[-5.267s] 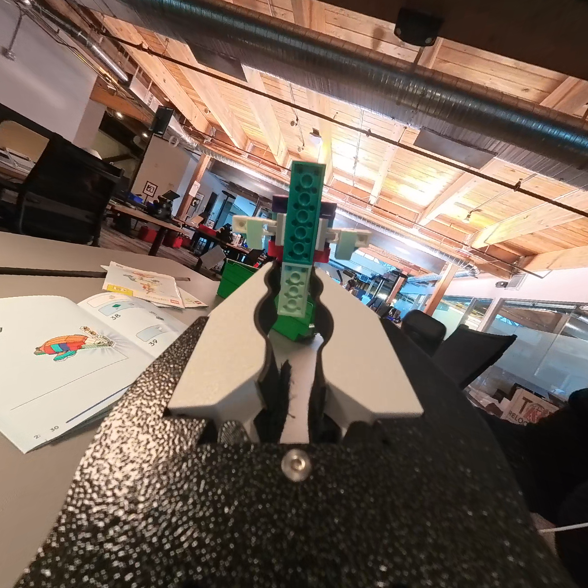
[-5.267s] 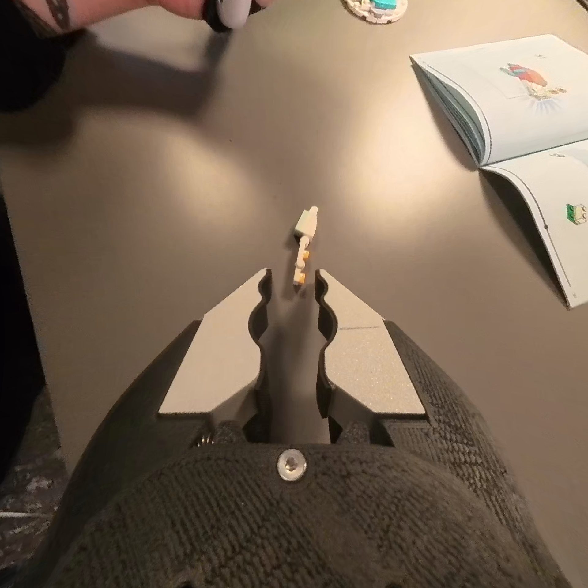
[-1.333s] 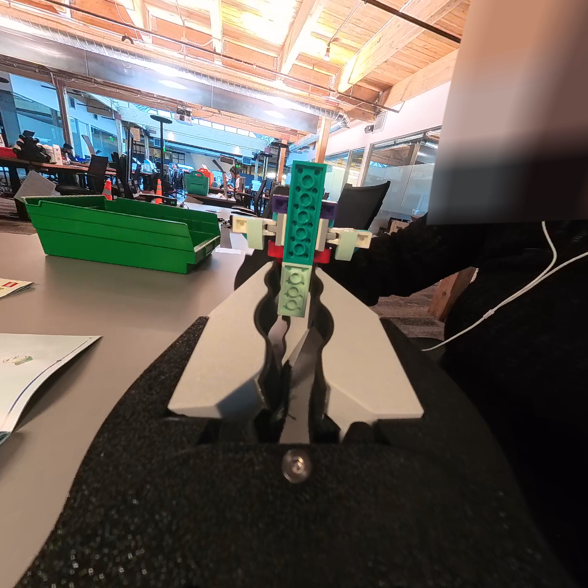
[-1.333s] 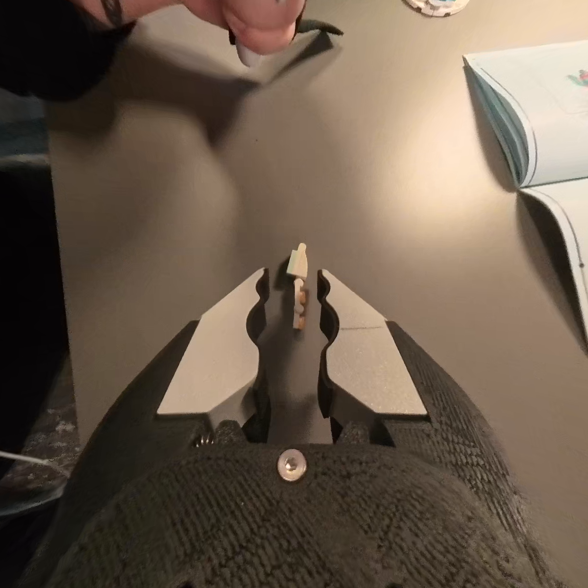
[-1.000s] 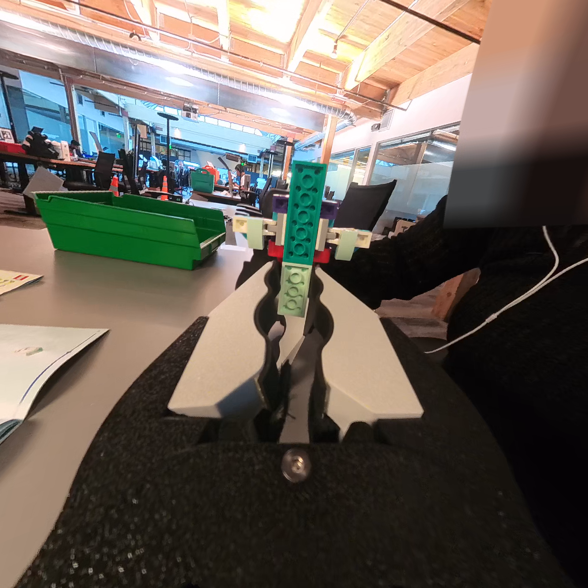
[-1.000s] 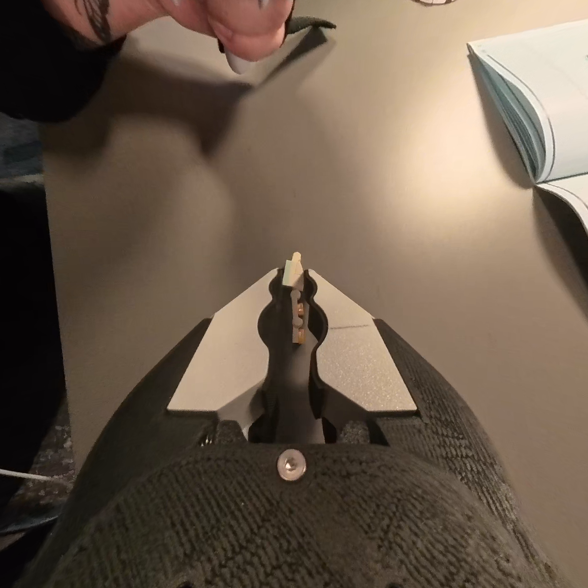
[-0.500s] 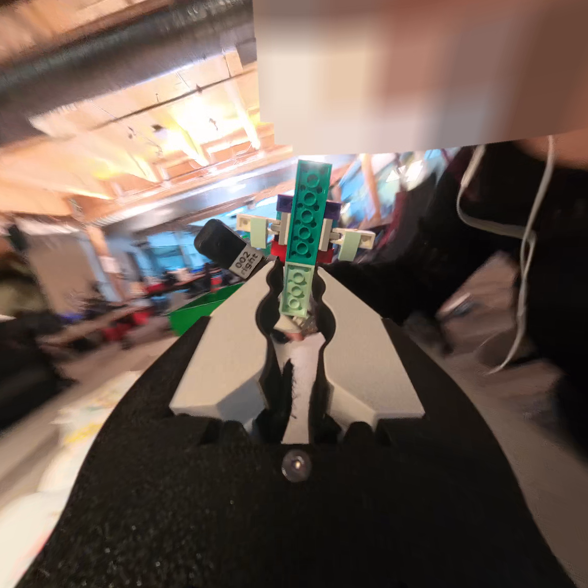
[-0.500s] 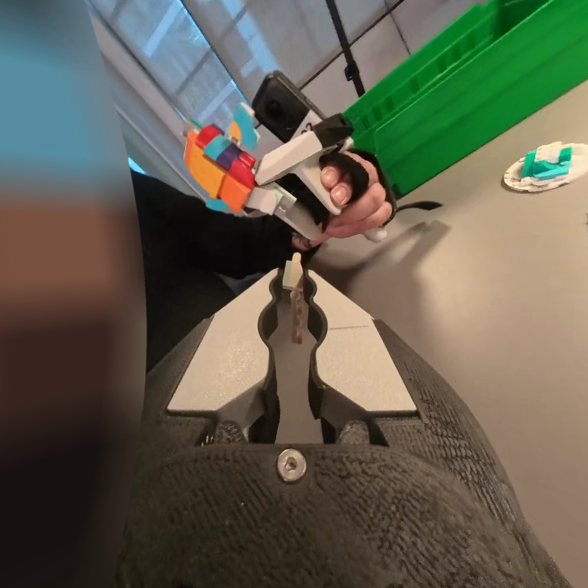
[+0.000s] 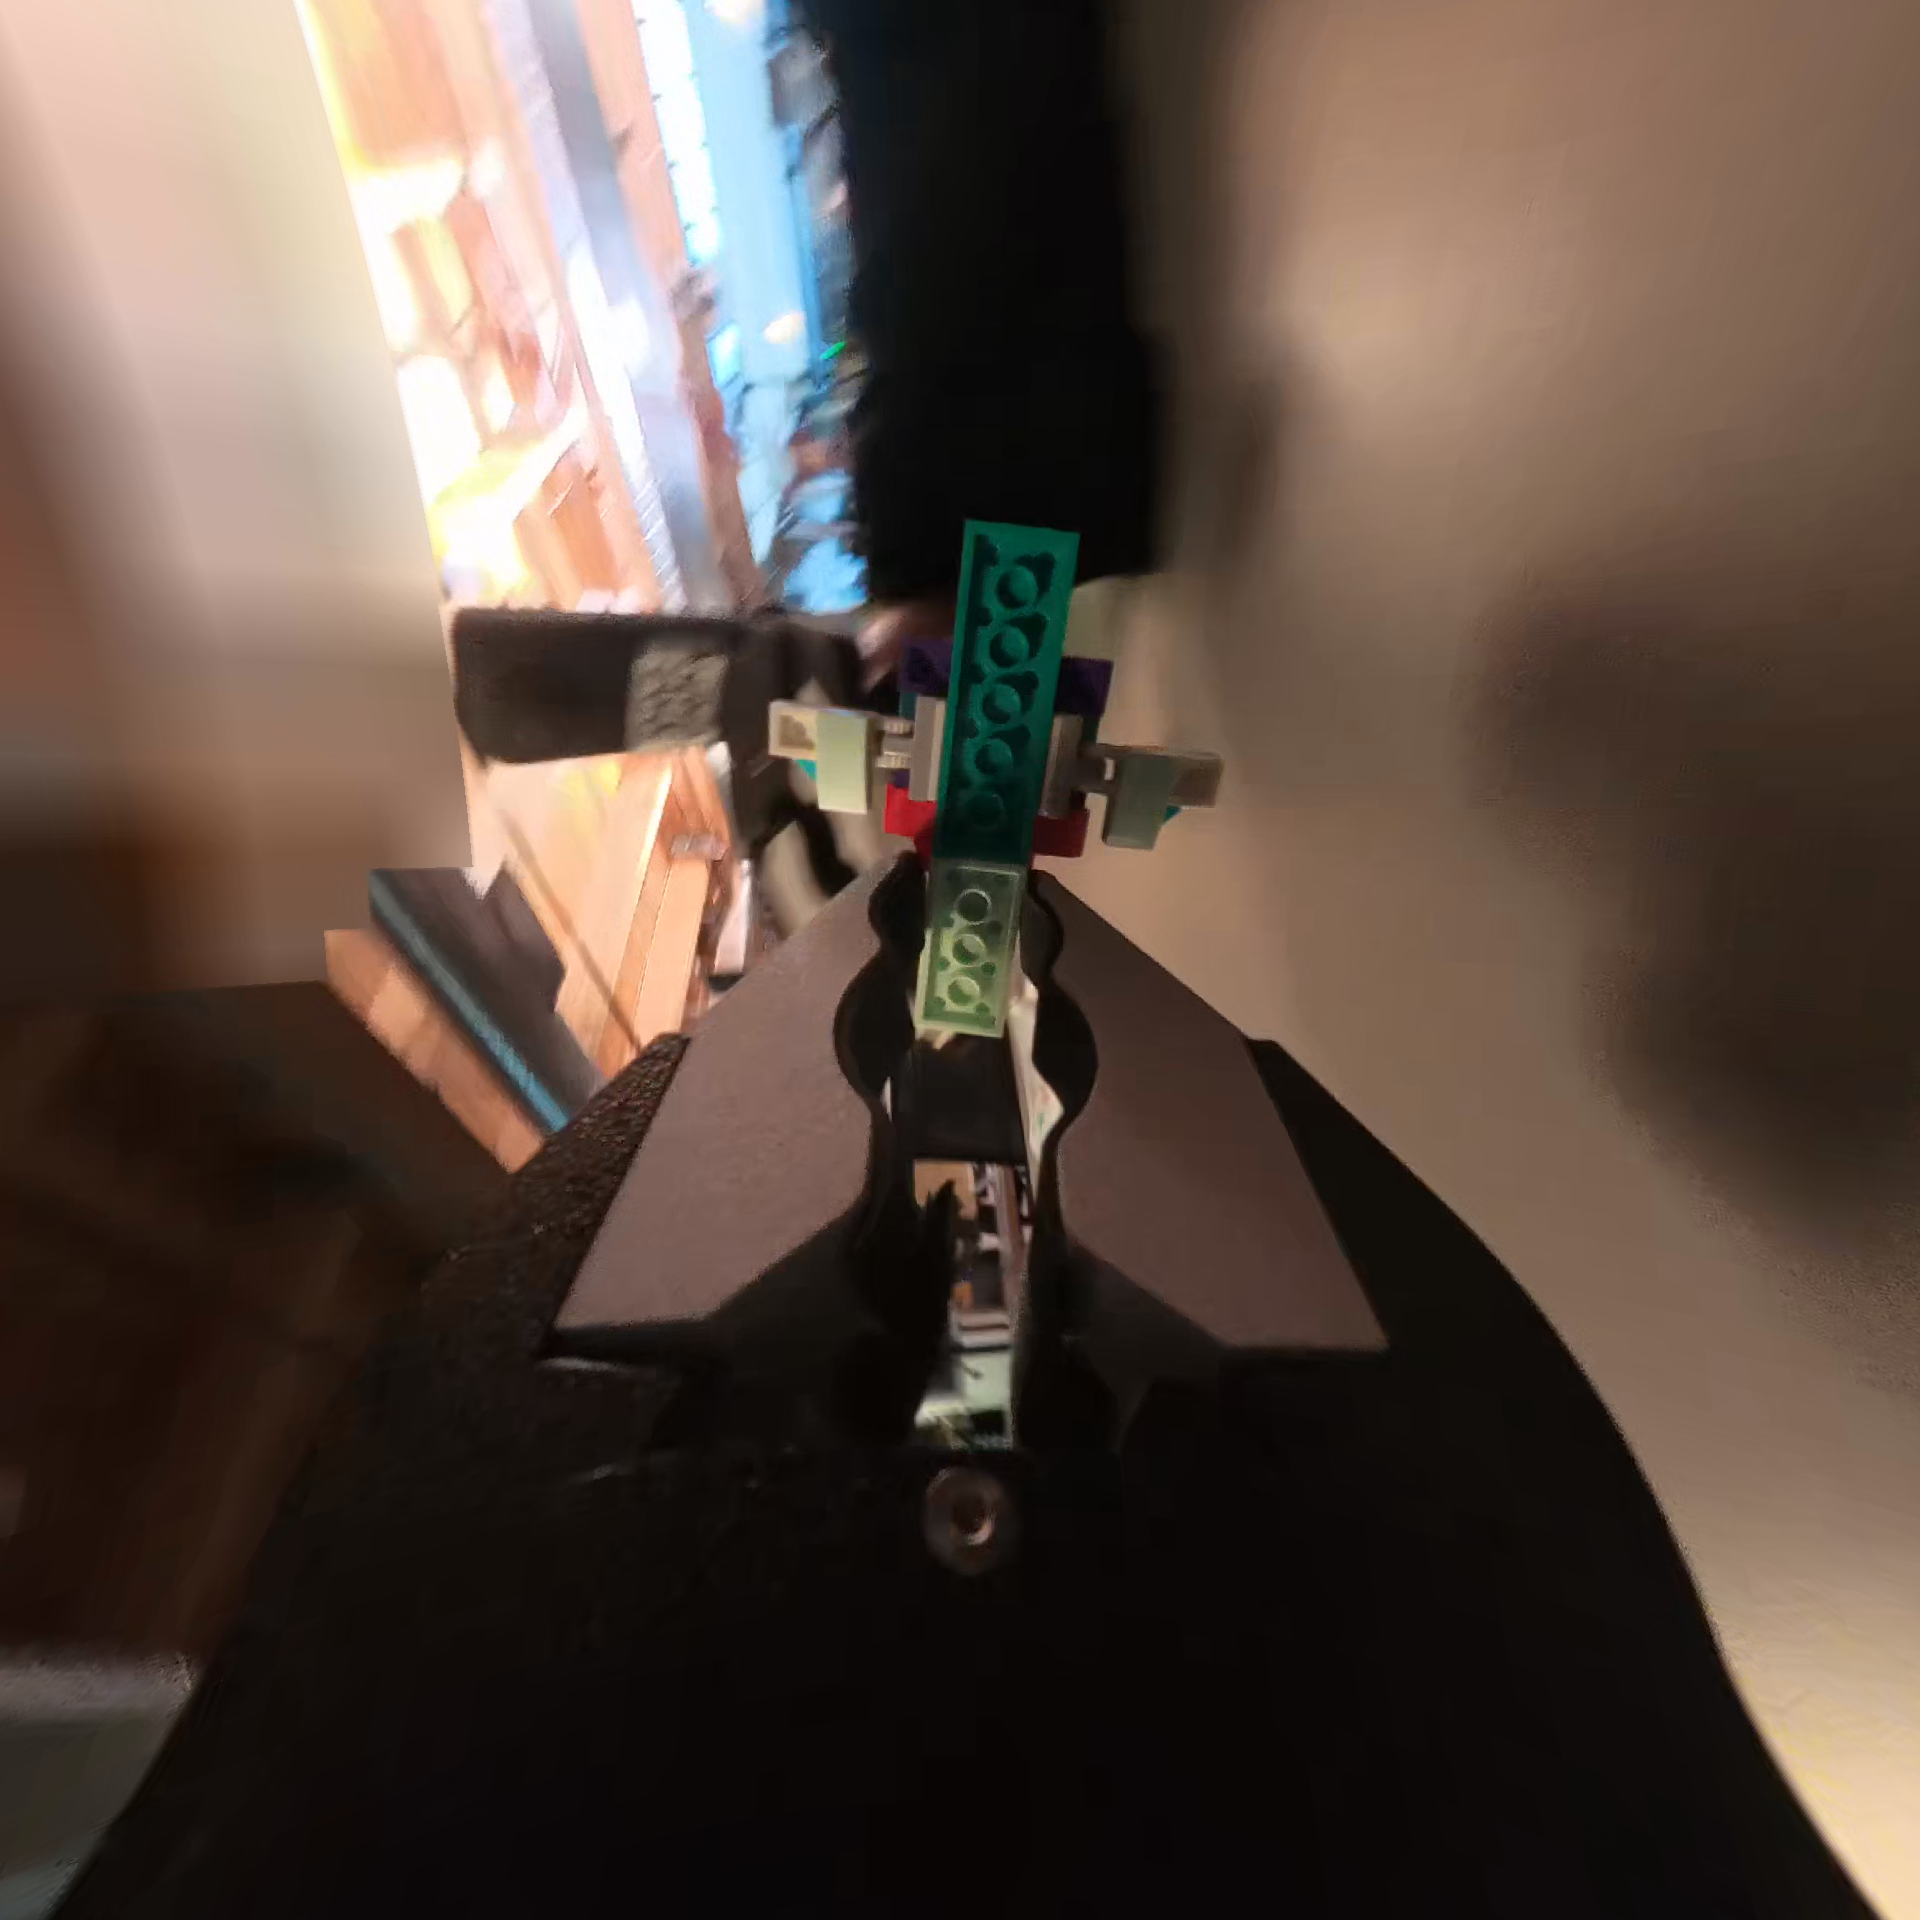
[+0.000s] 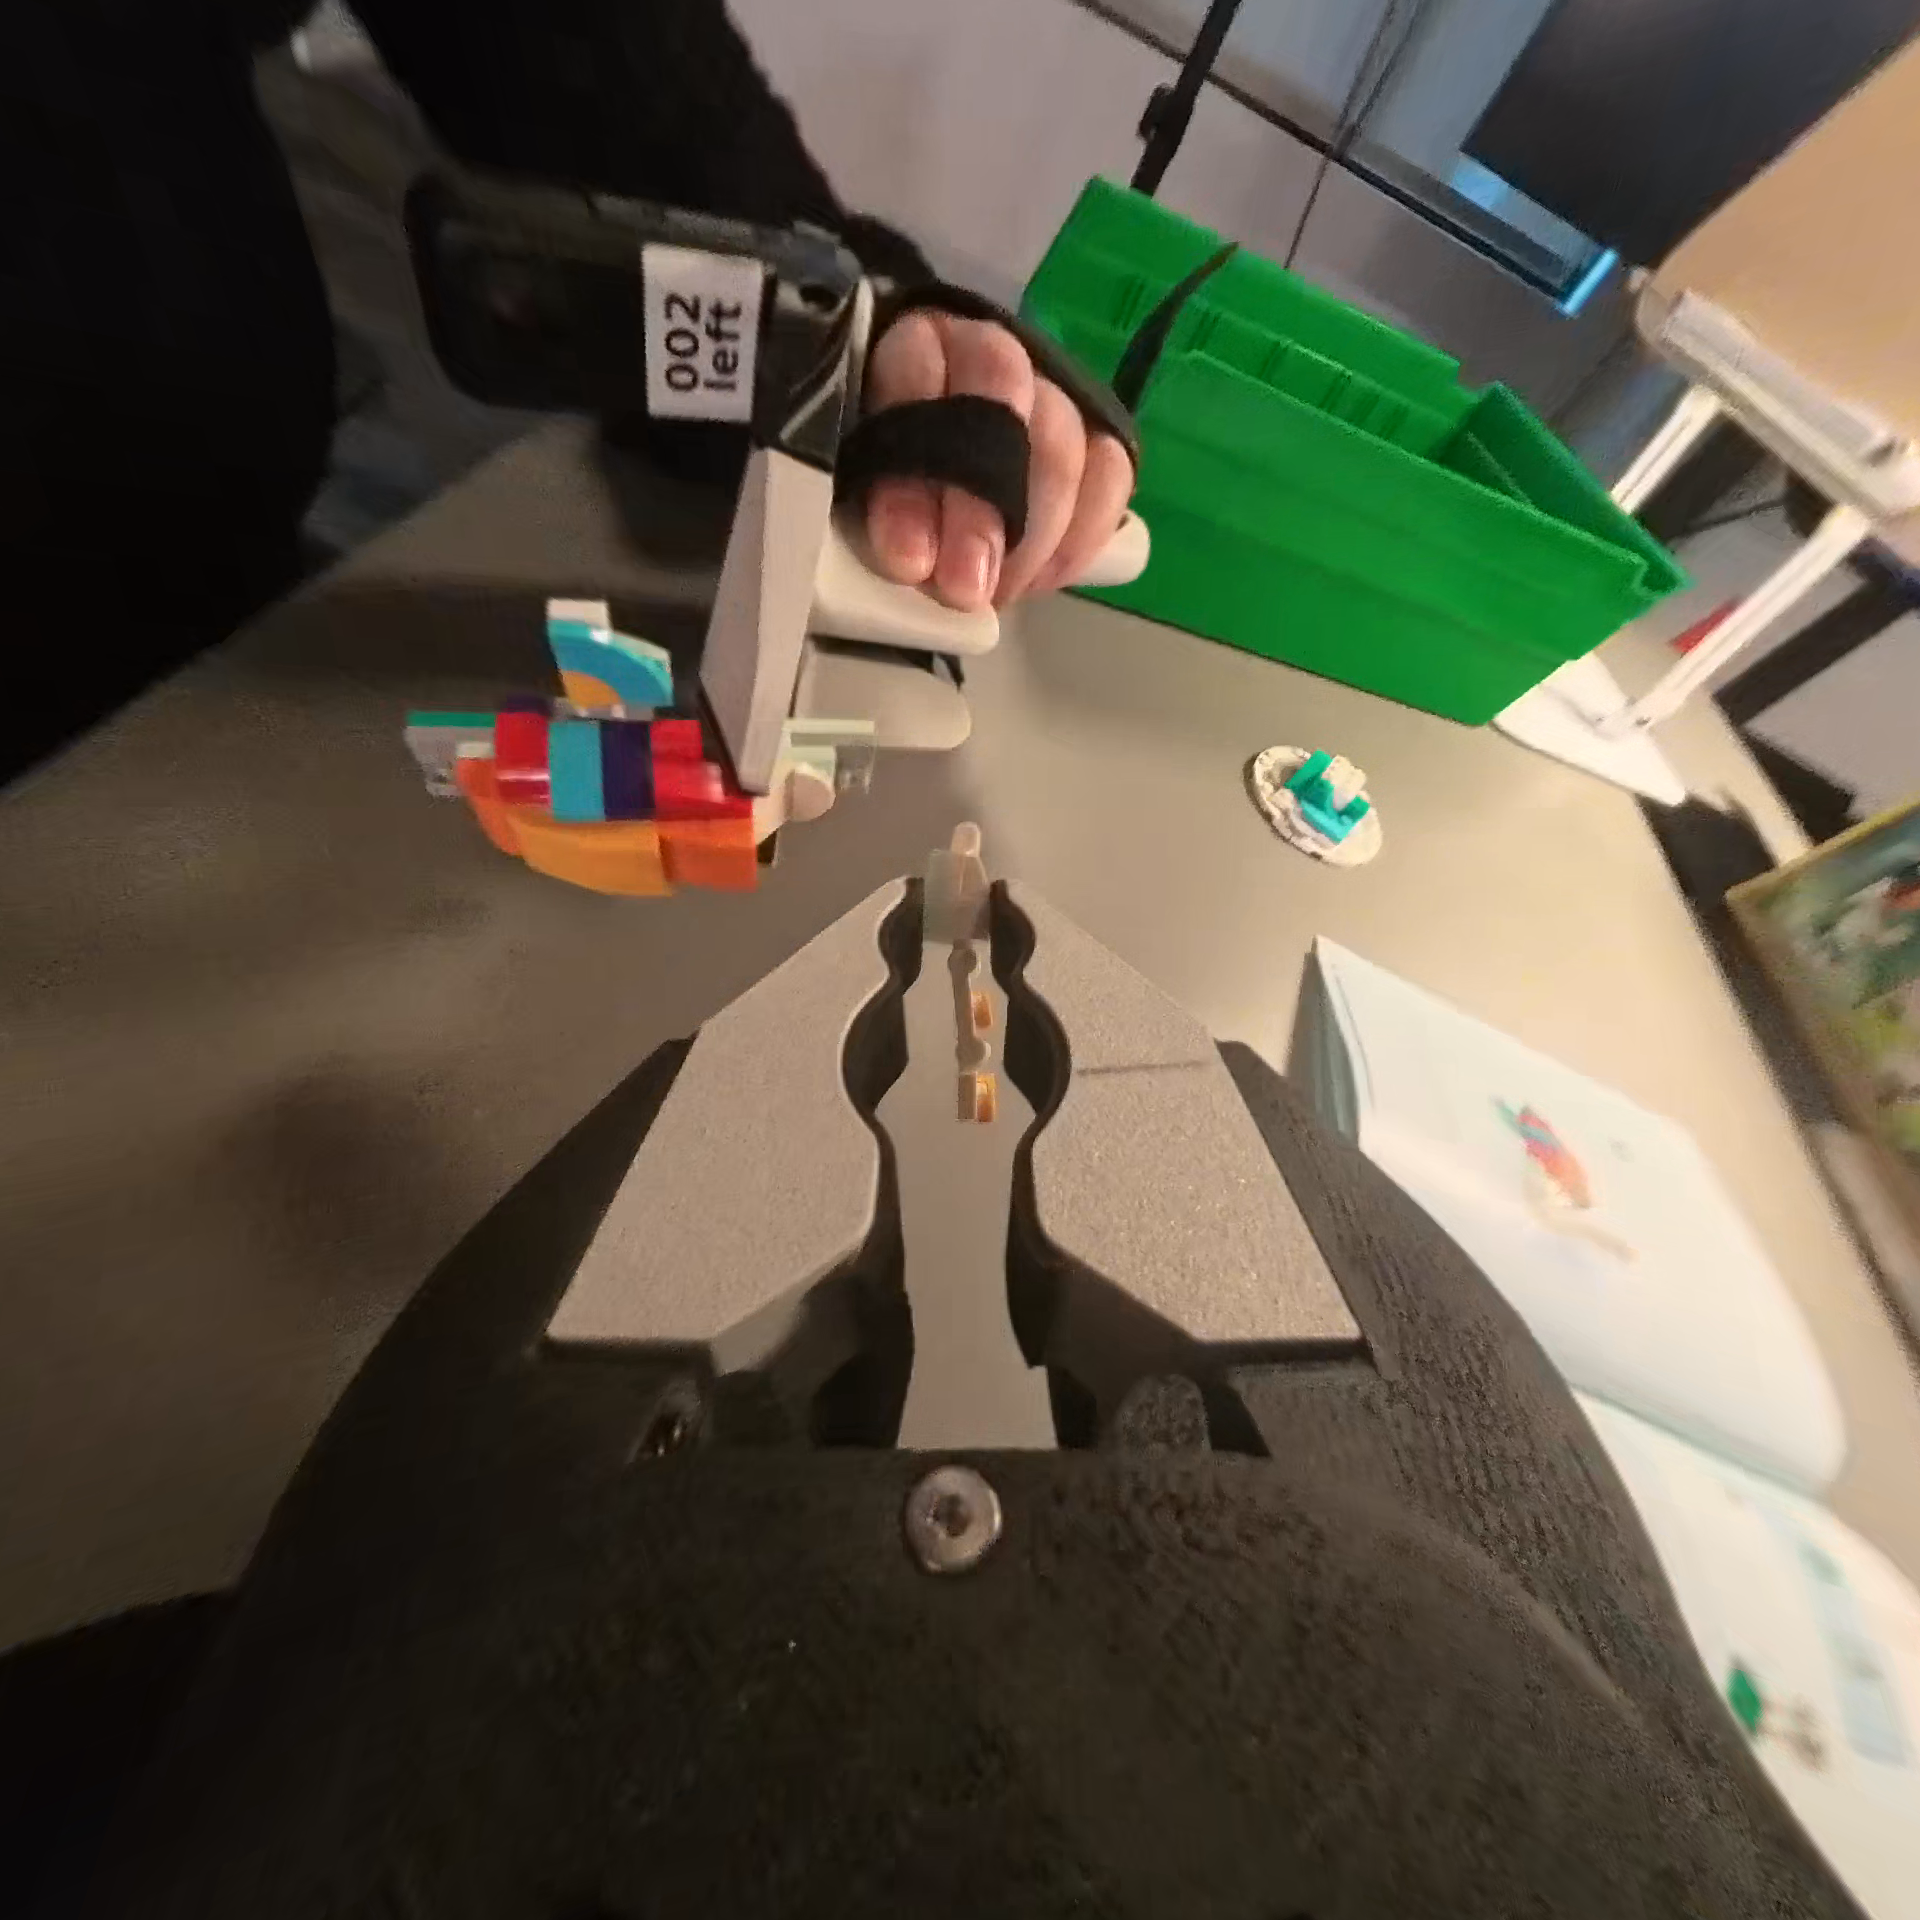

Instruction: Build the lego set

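My left gripper [image 10: 774, 769] clamps the colourful lego model [image 10: 592, 790] above the table [image 10: 208, 987]. My right gripper [image 10: 956, 894] pinches a small pale piece [image 10: 954, 883] just beside it. Green bin [image 10: 1351, 540] behind, contents hidden. Open booklet [image 10: 1538, 1195] at right.

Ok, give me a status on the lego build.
Done: a multicoloured model is assembled, clamped in the left gripper. In hand: the right gripper grips a small pale piece near it, not yet attached. Left: joining it, plus the teal sub-build on the table.
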A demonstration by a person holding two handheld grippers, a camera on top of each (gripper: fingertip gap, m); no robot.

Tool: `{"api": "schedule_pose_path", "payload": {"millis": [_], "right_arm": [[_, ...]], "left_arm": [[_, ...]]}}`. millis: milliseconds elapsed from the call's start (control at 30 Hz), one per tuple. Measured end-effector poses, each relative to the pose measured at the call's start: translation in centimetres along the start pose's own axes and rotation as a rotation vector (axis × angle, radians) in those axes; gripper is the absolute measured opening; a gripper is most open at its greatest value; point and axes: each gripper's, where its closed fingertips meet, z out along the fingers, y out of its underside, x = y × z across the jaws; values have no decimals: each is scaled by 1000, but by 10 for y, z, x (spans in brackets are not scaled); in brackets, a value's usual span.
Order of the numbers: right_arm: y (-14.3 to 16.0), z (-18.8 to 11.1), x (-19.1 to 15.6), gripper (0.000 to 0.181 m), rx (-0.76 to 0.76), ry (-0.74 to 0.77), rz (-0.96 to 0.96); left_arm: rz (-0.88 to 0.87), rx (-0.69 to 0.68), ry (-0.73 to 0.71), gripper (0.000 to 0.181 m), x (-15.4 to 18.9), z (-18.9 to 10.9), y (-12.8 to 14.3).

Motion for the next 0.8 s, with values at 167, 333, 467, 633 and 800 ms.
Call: {"api": "schedule_pose_path", "payload": {"millis": [167, 333, 467, 633, 800], "right_arm": [[5, 6, -15, 11, -57, -58, -157], [14, 12, -13, 11, -117, -11, -250], [22, 17, -16, 11, -168, 1, -314], [15, 15, -11, 11, -129, 13, -294], [15, 15, -14, 11, -154, -12, -333]], "left_arm": [[63, -41, 45, 15, 11, 1, 6], [102, -71, 86, 15, 21, 2, 13], [98, -76, 85, 14, 22, 2, 15], [100, -80, 93, 14, 22, 2, 17], [112, -66, 101, 14, 22, 3, 16]]}}
